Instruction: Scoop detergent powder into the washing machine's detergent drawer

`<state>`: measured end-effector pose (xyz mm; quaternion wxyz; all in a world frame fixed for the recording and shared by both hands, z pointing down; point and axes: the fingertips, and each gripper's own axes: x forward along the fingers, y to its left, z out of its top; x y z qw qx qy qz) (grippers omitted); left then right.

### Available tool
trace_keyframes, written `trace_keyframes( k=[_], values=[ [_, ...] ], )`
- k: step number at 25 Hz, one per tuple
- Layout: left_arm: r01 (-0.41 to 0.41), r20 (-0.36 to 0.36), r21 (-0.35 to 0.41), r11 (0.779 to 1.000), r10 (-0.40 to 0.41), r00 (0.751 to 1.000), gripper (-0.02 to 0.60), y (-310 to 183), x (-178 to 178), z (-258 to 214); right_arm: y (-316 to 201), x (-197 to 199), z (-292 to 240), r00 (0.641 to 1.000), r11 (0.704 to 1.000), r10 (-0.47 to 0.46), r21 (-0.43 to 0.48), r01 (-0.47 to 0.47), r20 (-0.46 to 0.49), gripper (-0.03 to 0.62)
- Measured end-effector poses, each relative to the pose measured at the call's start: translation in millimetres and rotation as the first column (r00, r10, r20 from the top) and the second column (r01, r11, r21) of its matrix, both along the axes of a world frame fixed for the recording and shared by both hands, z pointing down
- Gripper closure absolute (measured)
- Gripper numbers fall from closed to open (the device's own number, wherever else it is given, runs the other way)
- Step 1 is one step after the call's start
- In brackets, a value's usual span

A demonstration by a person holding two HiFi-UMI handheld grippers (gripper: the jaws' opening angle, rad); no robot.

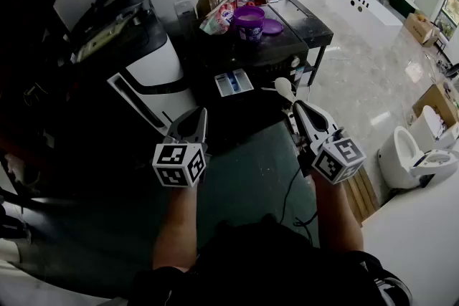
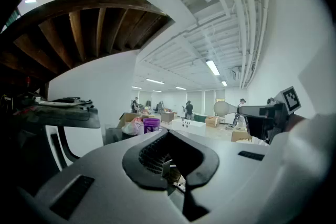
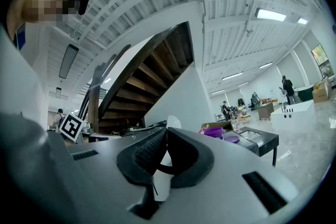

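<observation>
In the head view, my right tongs point(image 1: 297, 105) are clamped on the handle of the scoop point(image 1: 285, 88). Its white bowl sticks out ahead, just right of the open drawer point(image 1: 234, 82) and not over it. I cannot tell whether the bowl carries powder. The tub point(image 1: 249, 16) stands open behind the drawer, on what looks like the washer point(image 1: 215, 54) top, with its lid point(image 1: 272, 26) beside it. I see no heap of powder in the drawer, so I judge the tipping is not yet done. My left tongs point(image 1: 195, 117) hang near the drawer's front left, pressed together and empty. The drawer juts out from the washer's front, so that edge is the one to mind. A white machine point(image 1: 154, 72) crowds the left, the floor at right is open, and a cable point(image 1: 289, 190) trails under my right arm.

In the left gripper view, the tips meet with nothing between them. The tub sits far ahead, and the scoop crosses at right, well apart from these tongs.

In the right gripper view, the pads grip the scoop's handle and the bowl peeks above the tips. The tub and a dark worktop point(image 3: 257, 136) lie ahead at right, with nothing between them and the scoop.
</observation>
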<state>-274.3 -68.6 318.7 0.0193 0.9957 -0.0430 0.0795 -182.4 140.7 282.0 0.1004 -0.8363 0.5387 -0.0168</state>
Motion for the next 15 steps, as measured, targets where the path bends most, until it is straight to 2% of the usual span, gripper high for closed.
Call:
trace_keyframes(
  k=[10, 15],
  values=[
    [-0.004, 0.017, -0.014, 1.0, 0.004, 1.0, 0.574, 9.4, 2.7, 11.3, 14.9, 4.7, 11.0, 1.0, 1.0, 0.015, -0.024, -0.015, 0.01, 0.576],
    [-0.014, 0.026, -0.012, 1.0, 0.014, 1.0, 0.574, 21.9, 11.8, 14.0, 22.3, 2.5, 5.0, 0.999, 0.999, -0.036, 0.005, 0.036, 0.004, 0.576]
  ],
)
